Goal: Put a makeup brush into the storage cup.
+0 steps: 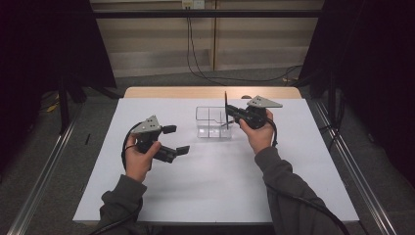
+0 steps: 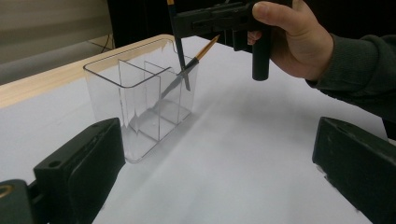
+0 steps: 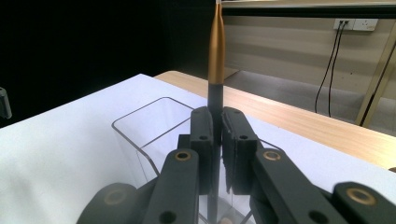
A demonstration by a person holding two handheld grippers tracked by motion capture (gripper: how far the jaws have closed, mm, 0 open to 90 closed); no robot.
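My right gripper (image 1: 228,113) is clamped on a paintbrush (image 1: 225,104), holding it upright over the clear plastic holder (image 1: 208,122) that stands near the far edge of the table (image 1: 215,181), about midway along it. In the right gripper view the jaws are pressed together on the dark part of the handle, with the golden end (image 3: 215,46) rising straight above them and the holder's rim (image 3: 140,114) just below and ahead. In the left gripper view the paintbrush (image 2: 180,51) hangs down from my right gripper (image 2: 180,21) with its tip reaching into the compartment at the holder's right end, on the side nearest my right hand (image 2: 292,39). A second brush (image 2: 196,58) already leans aslant in that same compartment, its wooden end poking over the rim; the two cross, though I cannot tell whether they touch.

My left gripper (image 1: 175,139) sits toward the left half of the table, well apart from the holder, pointing at it. Its jaws are spread wide and carry nothing; they frame the holder (image 2: 140,102) from either side in the left gripper view, without touching it.
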